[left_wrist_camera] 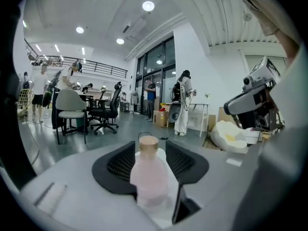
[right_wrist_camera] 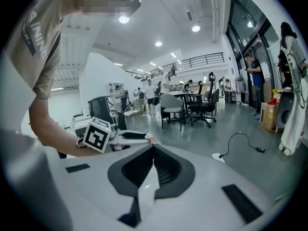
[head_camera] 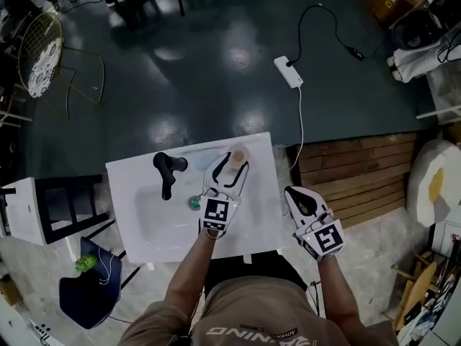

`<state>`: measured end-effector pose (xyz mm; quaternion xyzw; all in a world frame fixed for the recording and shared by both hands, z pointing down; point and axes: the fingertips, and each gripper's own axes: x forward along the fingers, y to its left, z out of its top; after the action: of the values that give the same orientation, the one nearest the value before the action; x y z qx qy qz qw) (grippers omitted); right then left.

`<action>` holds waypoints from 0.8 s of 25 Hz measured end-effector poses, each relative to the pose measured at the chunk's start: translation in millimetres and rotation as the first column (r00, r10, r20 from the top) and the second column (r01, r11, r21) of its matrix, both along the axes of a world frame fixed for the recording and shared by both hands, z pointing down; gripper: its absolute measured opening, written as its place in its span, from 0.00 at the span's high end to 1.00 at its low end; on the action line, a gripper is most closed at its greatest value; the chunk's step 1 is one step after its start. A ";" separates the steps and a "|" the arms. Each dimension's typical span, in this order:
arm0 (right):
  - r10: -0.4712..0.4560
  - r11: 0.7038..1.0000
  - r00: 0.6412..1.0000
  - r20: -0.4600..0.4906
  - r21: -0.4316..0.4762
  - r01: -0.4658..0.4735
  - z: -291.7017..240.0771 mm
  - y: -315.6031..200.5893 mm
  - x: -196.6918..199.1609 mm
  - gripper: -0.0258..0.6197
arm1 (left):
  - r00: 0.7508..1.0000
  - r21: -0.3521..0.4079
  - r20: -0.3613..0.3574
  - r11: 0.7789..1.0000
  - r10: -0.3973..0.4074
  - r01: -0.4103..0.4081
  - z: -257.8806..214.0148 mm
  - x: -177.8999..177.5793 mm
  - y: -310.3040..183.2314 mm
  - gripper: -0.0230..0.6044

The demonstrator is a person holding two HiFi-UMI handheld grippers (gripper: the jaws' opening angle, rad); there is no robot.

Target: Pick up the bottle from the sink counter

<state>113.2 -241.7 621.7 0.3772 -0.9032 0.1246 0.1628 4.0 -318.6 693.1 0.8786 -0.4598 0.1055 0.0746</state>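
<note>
A pale pink bottle [head_camera: 238,153] with a tan cap stands upright at the back right of the white sink counter [head_camera: 256,225]. My left gripper [head_camera: 234,163] reaches over the counter with its jaws spread wide, one on each side of the bottle. In the left gripper view the bottle [left_wrist_camera: 149,174] sits deep between the two black pads [left_wrist_camera: 120,163], and I see no squeeze on it. My right gripper [head_camera: 297,197] hovers off the counter's right edge, with nothing in it. In the right gripper view its jaws [right_wrist_camera: 153,150] meet along one line.
A black faucet [head_camera: 167,168] stands at the back of the basin, and a small green thing [head_camera: 194,202] lies near the drain. A white power strip [head_camera: 288,71] and its cable lie on the dark floor beyond. Wooden planks [head_camera: 360,171] lie to the right, and a black-and-white shelf unit [head_camera: 57,207] stands to the left.
</note>
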 end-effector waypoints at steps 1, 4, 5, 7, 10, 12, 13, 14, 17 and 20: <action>0.003 1.000 1.000 0.003 -0.002 -0.003 2.7 -1.2 1.4 0.94 | 1.000 0.008 0.007 1.000 -0.002 0.002 0.9 0.5 -2.5 0.67; 0.003 1.000 1.000 0.000 -0.008 -0.003 5.8 -5.0 2.7 0.94 | 1.000 0.030 0.016 0.999 -0.014 0.013 1.0 -0.8 -6.0 0.67; 0.000 1.000 1.000 -0.002 -0.011 0.000 6.5 -5.8 2.6 0.94 | 1.000 0.032 0.012 0.999 -0.016 0.016 1.4 -1.3 -6.6 0.67; -0.004 1.000 1.000 -0.002 -0.016 0.004 8.0 -7.8 2.6 0.94 | 1.000 0.033 -0.001 0.999 -0.018 0.018 2.4 -0.9 -9.0 0.67; -0.007 1.000 1.000 -0.002 -0.012 0.007 11.4 -12.5 5.5 0.94 | 1.000 0.042 -0.017 0.999 -0.011 0.011 3.0 4.8 -12.3 0.72; -0.007 1.000 1.000 -0.006 -0.017 0.007 15.4 -14.5 8.2 0.94 | 1.000 0.052 -0.018 0.998 -0.017 0.018 2.9 6.8 -12.1 0.74; -0.008 1.000 1.000 -0.008 -0.018 0.008 16.9 -15.4 8.9 0.94 | 1.000 0.056 -0.019 0.998 -0.024 0.025 2.6 6.6 -12.1 0.74; -0.009 1.000 1.000 -0.009 -0.019 0.009 17.6 -16.4 9.4 0.94 | 0.999 0.058 -0.023 0.998 -0.031 0.032 2.3 6.2 -12.2 0.75; -0.010 1.000 1.000 -0.010 -0.023 0.010 18.3 -18.9 11.0 0.94 | 0.998 0.058 -0.040 0.997 -0.045 0.047 1.7 5.7 -12.0 0.75; -0.011 0.999 1.000 -0.007 -0.037 0.010 22.3 -18.4 12.4 0.94 | 0.997 0.062 -0.057 0.997 -0.048 0.052 2.3 4.9 -11.4 0.75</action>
<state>125.5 -260.1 644.0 0.3699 -0.9021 0.1388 0.1737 8.9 -330.0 695.4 0.8713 -0.4825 0.0646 0.0618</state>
